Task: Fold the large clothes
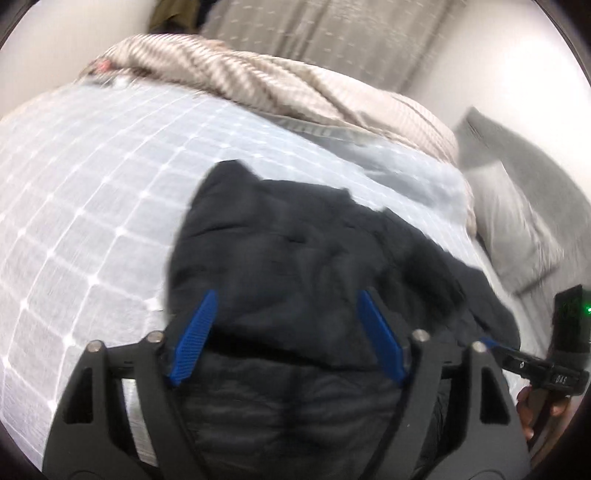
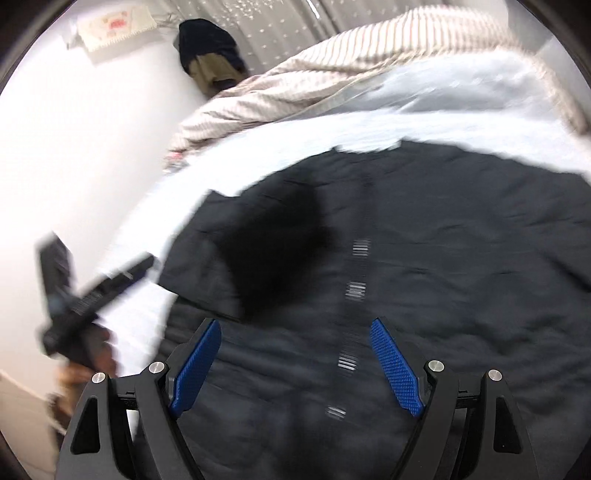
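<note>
Here the dark jacket [image 2: 388, 240] lies flat, its snap line running away lengthwise, both grippers' fingers [image 1: 195, 338] spread, holding nothing.

Checked sheet [image 1: 92, 192], striped blanket [image 1: 258, 81], grey pillow [image 1: 517, 221], curtain [image 1: 332, 33].

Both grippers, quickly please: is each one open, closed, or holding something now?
Left gripper: open, nothing held, above the dark quilted jacket.
Right gripper: open, nothing held, above the same jacket.
</note>
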Demonstrator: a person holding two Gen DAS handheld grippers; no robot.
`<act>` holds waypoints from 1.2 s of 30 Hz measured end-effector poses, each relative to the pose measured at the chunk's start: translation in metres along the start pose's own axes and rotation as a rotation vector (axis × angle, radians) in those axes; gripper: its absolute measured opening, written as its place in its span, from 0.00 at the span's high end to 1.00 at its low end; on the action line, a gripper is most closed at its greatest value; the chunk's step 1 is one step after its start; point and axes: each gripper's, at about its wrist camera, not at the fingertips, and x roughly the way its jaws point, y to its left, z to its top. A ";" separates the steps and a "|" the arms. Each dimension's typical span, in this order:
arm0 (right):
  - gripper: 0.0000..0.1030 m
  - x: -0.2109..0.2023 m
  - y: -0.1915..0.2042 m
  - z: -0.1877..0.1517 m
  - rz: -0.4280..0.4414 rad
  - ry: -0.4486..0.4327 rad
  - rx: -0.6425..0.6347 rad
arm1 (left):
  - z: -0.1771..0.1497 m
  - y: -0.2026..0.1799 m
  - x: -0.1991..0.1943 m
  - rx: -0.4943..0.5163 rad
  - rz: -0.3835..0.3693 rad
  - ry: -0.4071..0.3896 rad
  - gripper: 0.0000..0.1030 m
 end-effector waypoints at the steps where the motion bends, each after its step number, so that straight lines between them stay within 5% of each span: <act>1: 0.18 0.010 -0.004 0.006 0.026 0.005 0.033 | -0.001 0.006 0.003 -0.021 0.004 -0.006 0.29; 10: 0.21 0.072 -0.055 0.007 -0.036 0.085 0.261 | 0.000 0.034 0.009 -0.126 0.011 -0.078 0.40; 12: 0.37 0.077 -0.052 0.002 -0.057 0.089 0.248 | 0.000 0.033 0.012 -0.120 0.015 -0.090 0.45; 14: 0.86 0.079 -0.044 0.001 -0.056 0.087 0.199 | 0.001 0.033 0.011 -0.121 0.009 -0.107 0.54; 22: 0.91 0.041 -0.025 0.050 -0.253 -0.045 -0.036 | -0.002 0.027 0.029 -0.076 0.018 -0.075 0.73; 28: 0.91 0.050 -0.057 0.061 -0.317 -0.020 -0.027 | -0.023 0.010 0.074 0.009 0.085 0.086 0.77; 36: 0.88 0.080 -0.106 0.033 -0.367 0.050 0.044 | -0.031 0.008 0.079 0.024 0.090 0.117 0.77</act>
